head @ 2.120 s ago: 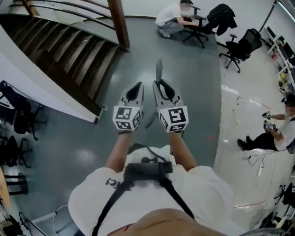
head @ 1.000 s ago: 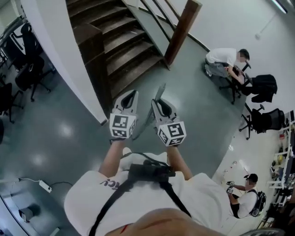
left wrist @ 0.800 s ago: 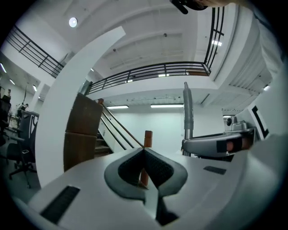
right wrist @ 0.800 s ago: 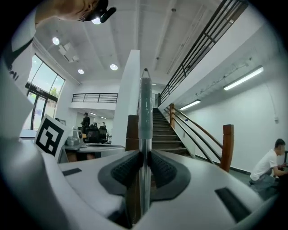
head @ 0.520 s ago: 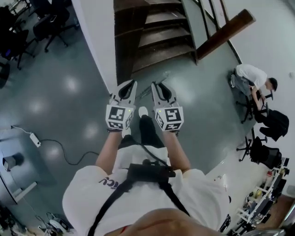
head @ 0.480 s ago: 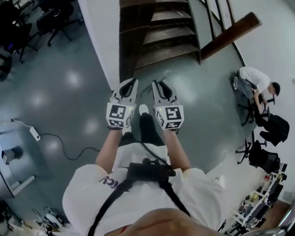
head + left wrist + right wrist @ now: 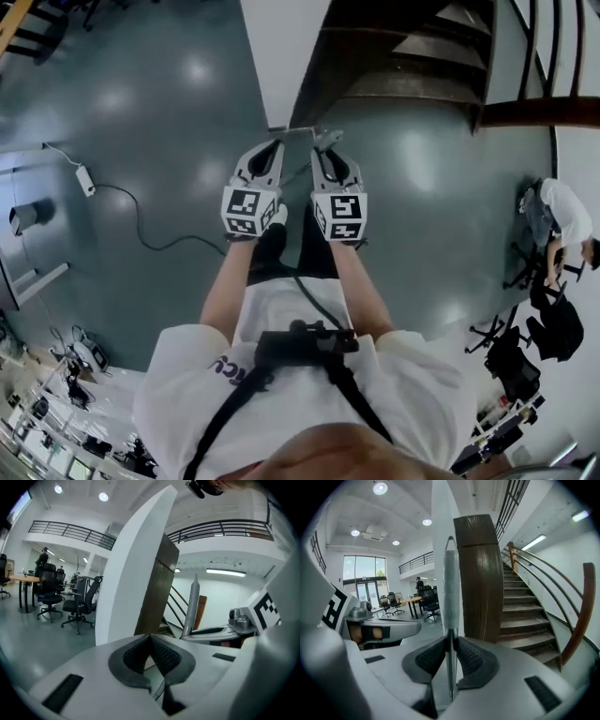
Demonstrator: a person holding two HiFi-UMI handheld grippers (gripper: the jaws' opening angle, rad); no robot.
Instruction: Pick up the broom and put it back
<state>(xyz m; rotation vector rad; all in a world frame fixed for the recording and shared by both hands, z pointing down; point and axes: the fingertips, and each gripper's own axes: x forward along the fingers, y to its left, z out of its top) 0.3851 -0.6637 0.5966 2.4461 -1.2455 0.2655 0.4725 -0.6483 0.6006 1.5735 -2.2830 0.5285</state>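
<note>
Pick-up looks done: the broom (image 7: pixel 451 588) is in the right gripper (image 7: pixel 451 641), its thin silver handle pinched between the ribbed pads. The handle runs up through the jaws and well past their tips. The brush end is nowhere to be seen (it may hang below, out of every view). So the lifting half is behind us, I'd say, and the putting back is what is left. No rack, hook or corner for it shows, so I can't name the spot.

Over to the left gripper (image 7: pixel 150 638): its pads meet at the tips and nothing is caught between them. It is closed and empty, riding just to the left of the right one, and the broom handle stands off to the right of its jaws.

As for the pose, both forearms reach forward side by side, marker cubes facing up. Both grippers point ahead and a little downward over the grey floor (image 7: pixel 150 141). Straight ahead of the right jaws stands the brown wood-clad end of the staircase (image 7: pixel 525 616). A white wall edge (image 7: pixel 440 517) sits just left of it, and the steps climb away to the right.
</note>
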